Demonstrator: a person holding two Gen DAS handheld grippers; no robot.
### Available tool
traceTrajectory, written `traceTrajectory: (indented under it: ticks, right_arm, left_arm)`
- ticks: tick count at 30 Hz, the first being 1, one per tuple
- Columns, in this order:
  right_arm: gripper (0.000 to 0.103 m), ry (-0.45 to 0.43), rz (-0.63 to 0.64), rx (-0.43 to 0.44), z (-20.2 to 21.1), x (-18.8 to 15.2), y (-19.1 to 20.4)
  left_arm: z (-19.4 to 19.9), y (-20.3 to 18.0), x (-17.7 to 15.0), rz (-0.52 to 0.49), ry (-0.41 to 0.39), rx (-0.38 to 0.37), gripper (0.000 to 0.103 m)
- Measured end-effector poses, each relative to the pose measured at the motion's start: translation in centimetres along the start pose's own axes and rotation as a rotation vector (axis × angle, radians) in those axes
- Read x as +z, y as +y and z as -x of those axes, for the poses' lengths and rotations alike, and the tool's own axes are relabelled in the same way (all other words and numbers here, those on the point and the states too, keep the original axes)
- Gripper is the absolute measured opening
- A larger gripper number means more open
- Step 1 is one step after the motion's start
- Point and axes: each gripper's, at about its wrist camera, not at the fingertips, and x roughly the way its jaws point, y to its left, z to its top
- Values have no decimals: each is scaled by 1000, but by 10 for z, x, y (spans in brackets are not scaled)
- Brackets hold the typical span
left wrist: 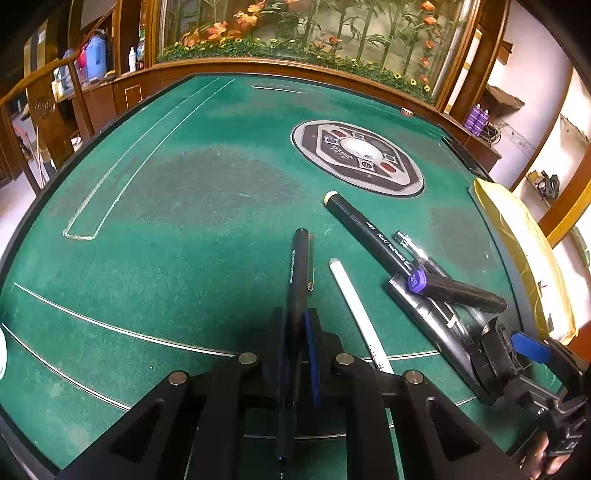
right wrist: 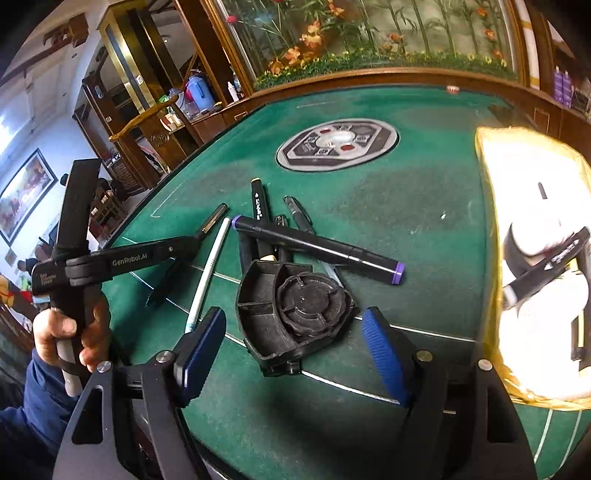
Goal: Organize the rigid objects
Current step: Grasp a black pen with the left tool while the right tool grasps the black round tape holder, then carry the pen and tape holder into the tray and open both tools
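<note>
Round grey control panel (left wrist: 357,157) set into green felt table (left wrist: 207,192) ahead, orange artificial flowers (left wrist: 229,26) seen beyond, blue plastic jug (right wrist: 199,90) far left.

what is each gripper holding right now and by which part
The left gripper grips the black pen near its tip end. The right gripper is open, holding nothing.

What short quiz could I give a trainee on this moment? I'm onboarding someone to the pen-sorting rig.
1. True or false: the left gripper is shut on the black pen.
2. What lies between the right gripper jaws: A) white pen, B) black holder, C) nothing?
3. What colour are the end bands on the marker that lies across the other pens?

Key: 1 true. 2 B, the black holder, not gripped. 3 purple.
</note>
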Motion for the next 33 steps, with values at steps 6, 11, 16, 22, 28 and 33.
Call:
traceTrajectory:
  ticks: [6,11,16,22,28,33]
  right_arm:
    - [69,23,-12,-8,-11,3,1]
    - [69,-33,30,-17,-3,0,9]
    - [68,-77,20,7,7,-4,6]
    - [68,-126,-22,6,26,-5,-7]
    - [68,-218,-71,-21,63,5,-29]
    - [68,-272,-124,-88,93,6,-59]
  left_arm:
    - [1,-1,-1,-2,-13,12,9]
    - [15,5,-3,29,-81,-35,9]
    - [19,8,-7,61,-90,-80,9]
    - [33,-11,-4,29,-101,-133,9]
    - [56,-44,6,-26,-124,-217,9]
    - [59,-86,17,-97,-107,-289,9]
